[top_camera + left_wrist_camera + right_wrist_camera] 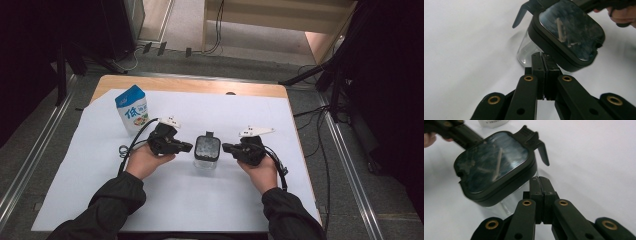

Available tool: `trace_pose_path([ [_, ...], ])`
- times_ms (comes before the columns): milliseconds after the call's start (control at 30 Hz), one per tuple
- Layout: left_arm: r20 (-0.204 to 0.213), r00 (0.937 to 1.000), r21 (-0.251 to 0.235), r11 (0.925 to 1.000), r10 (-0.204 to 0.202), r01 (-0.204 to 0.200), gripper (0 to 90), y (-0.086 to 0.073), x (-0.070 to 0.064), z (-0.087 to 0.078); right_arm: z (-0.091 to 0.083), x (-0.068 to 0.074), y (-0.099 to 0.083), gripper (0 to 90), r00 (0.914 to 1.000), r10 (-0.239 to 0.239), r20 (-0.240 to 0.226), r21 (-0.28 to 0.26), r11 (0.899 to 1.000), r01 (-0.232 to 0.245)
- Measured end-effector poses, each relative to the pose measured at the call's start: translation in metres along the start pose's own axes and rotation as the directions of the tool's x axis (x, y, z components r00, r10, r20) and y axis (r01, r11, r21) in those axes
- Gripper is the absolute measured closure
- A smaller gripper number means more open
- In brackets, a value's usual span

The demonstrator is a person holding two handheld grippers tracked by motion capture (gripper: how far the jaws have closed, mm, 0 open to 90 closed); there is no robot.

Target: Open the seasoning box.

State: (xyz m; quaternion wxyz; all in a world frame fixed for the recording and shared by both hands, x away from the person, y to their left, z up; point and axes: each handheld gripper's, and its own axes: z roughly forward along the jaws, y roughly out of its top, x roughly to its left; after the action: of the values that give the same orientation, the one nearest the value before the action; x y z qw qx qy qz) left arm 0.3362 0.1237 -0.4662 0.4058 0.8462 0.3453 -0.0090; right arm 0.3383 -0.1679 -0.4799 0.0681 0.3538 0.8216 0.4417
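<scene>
A clear jar [206, 156] with a dark lid [207, 147] stands on the white sheet [100, 170] that covers the table [150, 83], about midway across it. The person's two hands come in from below and flank the jar, one on each side. The left gripper [189, 146] points in from the left with its tip just beside the lid; in the left gripper view its jaws are pressed flat together with nothing between them, their tip right at the lid's [571, 37] lower edge, over the glass wall [527, 47]. The right gripper [225, 147] mirrors it from the other side, tip near the lid; in the right gripper view its jaws are also closed on nothing, just beside the lid's [495, 166] rim, whether touching I cannot tell. A latch tab [536, 141] sticks out from the lid's far end. A blue-and-white carton [132, 108] stands upright behind the left hand [145, 160], well apart from the jar.
</scene>
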Motion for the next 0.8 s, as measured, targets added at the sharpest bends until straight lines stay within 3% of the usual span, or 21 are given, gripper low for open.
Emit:
trace_pose_path([
  [200, 0.005, 1.0000, -0.019, 0.9998, 0.001, 0.000, 90.0, -0.007, -0.012, -0.008, 0.004, -0.007, 0.007, 90.0, 1.0000, 0.008, -0.002, -0.009, 1.000, -0.008],
  [467, -0.005, 1.0000, -0.021, 0.9997, -0.008, 0.008, 90.0, -0.015, -0.024, -0.009, 0.016, -0.009, 0.016, 90.0, 0.9997, -0.017, -0.017, 0.004, 1.000, 0.018],
  [800, 0.014, 0.9999, 0.001, 1.0000, 0.002, -0.002, 90.0, -0.019, -0.034, 0.002, 0.024, -0.012, 0.018, 90.0, 0.9996, -0.021, -0.019, 0.022, 1.000, 0.022],
])
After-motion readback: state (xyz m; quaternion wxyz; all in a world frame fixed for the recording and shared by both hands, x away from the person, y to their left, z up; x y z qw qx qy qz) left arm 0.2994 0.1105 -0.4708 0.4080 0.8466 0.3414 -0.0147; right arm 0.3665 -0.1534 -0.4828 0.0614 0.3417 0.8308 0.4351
